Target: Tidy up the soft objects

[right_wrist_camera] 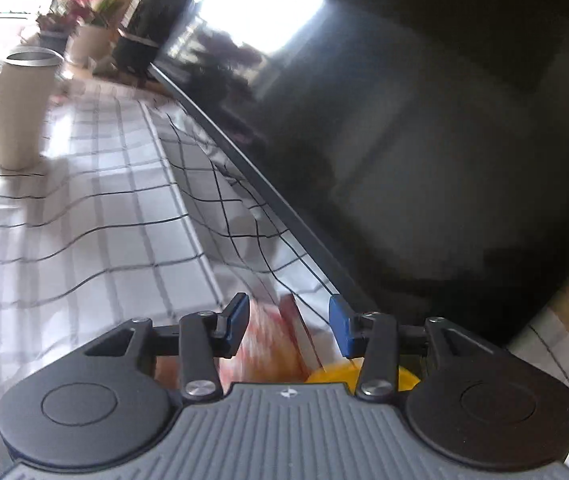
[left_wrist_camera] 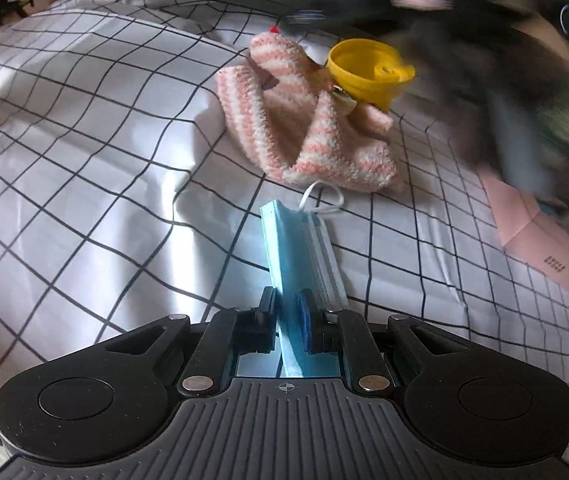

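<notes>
Mask [left_wrist_camera: 304, 248] clenched edge-on in left gripper [left_wrist_camera: 286, 304], light and floppy; right gripper [right_wrist_camera: 289, 322] agape over striped sock [left_wrist_camera: 304, 120] at 12 o'clock, squashy, best pinched mid-fold

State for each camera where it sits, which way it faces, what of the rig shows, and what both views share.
Left wrist: on the left gripper, angled down at the checked cloth; its jaws pinch a blue face mask, pink striped knit beyond.
Right wrist: on the right gripper, jaws apart, facing along the cloth's edge toward a tall cup and dark screen.
Shared: cloth, pink knit, yellow lid.
</notes>
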The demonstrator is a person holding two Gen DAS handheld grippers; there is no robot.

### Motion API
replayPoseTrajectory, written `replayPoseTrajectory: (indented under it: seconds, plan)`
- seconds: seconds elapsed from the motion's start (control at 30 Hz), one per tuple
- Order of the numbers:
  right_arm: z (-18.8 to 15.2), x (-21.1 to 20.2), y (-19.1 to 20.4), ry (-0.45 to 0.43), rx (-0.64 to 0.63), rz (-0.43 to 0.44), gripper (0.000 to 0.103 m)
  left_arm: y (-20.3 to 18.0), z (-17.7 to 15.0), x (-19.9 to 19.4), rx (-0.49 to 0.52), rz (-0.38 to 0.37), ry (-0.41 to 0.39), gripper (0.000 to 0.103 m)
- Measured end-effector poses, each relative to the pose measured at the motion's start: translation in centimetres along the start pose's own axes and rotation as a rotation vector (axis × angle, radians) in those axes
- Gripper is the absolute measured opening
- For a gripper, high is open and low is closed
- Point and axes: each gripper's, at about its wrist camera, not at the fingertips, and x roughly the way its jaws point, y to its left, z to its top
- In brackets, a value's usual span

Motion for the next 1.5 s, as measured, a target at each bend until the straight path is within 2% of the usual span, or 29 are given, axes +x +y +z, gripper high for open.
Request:
replayPoseTrajectory:
  seconds: [0.07,0.13,0.2,0.33,0.43,0.53,0.63,0.77,0.93,1.07,1.13,1.27,1.43,1.5]
  plan:
    - [0.6,3.1,0.1,0.055,0.031,0.014,0.046,0.3,-0.1,-0.1,-0.022,-0.018,-0.008,0.014]
    - [0.4,5.6,-0.5,0.139,0.082,0.064,0.047,0.7,-0.3,-0.1,-0.049,-0.037,-0.015,0.014]
    - [-0.8,6.0,-1.8,0.174,0.165,0.105,0.045,1.1,-0.5,-0.2,-0.071,-0.054,-0.022,0.014]
    - [-5.1,2.1,-3.4,0.203,0.186,0.158,0.028,1.7,-0.6,-0.4,-0.086,-0.071,-0.027,0.014]
    - [-8.8,-2.3,-4.3,0.205,0.166,0.17,0.028,2.0,-0.5,-0.3,-0.098,-0.083,-0.021,0.014]
    - [-11.8,-6.7,-4.1,0.14,0.07,0.102,0.028,2.1,-0.1,0.0,-0.099,-0.091,-0.007,0.014]
    - [-13.8,-9.3,-4.9,0.18,0.083,0.097,0.03,1.6,0.5,0.7,-0.089,-0.121,0.012,0.014]
    - [-15.9,-12.2,-6.2,0.242,0.154,0.075,0.052,-0.8,0.8,1.8,-0.037,-0.151,0.049,0.019]
    - [-18.3,-16.1,-6.8,0.283,0.18,0.056,0.063,-2.5,1.1,1.6,-0.041,-0.182,0.074,0.022]
    - [-19.8,-18.6,-6.8,0.296,0.21,0.058,0.071,-2.3,0.9,0.5,-0.156,-0.155,0.048,0.022]
    - [-20.8,-19.6,-6.4,0.305,0.218,0.053,0.072,-2.7,0.4,0.5,-0.199,-0.14,0.051,0.022]
    - [-22.7,-21.1,-5.8,0.291,0.216,0.023,0.078,-4.1,0.0,0.8,-0.207,-0.05,0.064,0.022]
    - [-25.3,-21.1,-5.2,0.252,0.281,0.034,0.082,-5.8,0.1,-0.8,-0.229,0.064,-0.003,0.022]
    - [-25.9,-20.7,-5.1,0.238,0.305,0.03,0.082,-7.0,0.0,-0.8,-0.189,0.105,-0.016,0.022]
